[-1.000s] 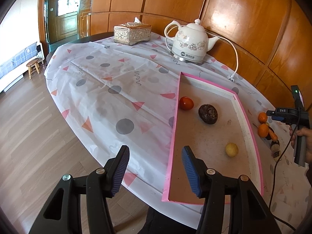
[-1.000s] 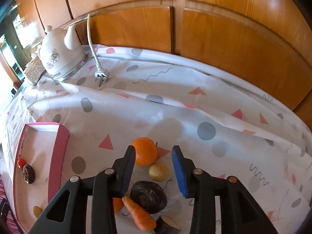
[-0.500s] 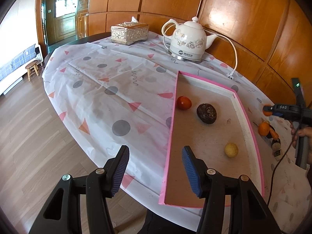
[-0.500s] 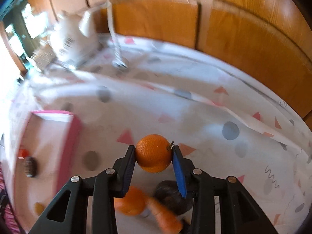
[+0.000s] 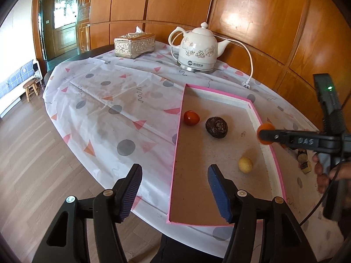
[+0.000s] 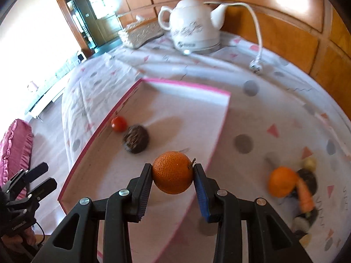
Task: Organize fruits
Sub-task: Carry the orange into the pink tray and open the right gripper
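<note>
Orange mandarin (image 6: 172, 172) clamped between right gripper (image 6: 173, 175) pads, lifted clear for transfer, hanging above near-right rim of pink-edged tray (image 6: 216, 131). Ahead of claw in tray: dark wrinkled fruit (image 6: 135, 139), red tomato (image 6: 118, 123); yellow fruit (image 5: 245, 164) too. Right of claw: leftover pile, second orange (image 6: 282, 182), carrot (image 6: 305, 197). Left gripper (image 5: 174, 189) empty, jaws just widened, nothing between, waiting over tray's near corner.
</note>
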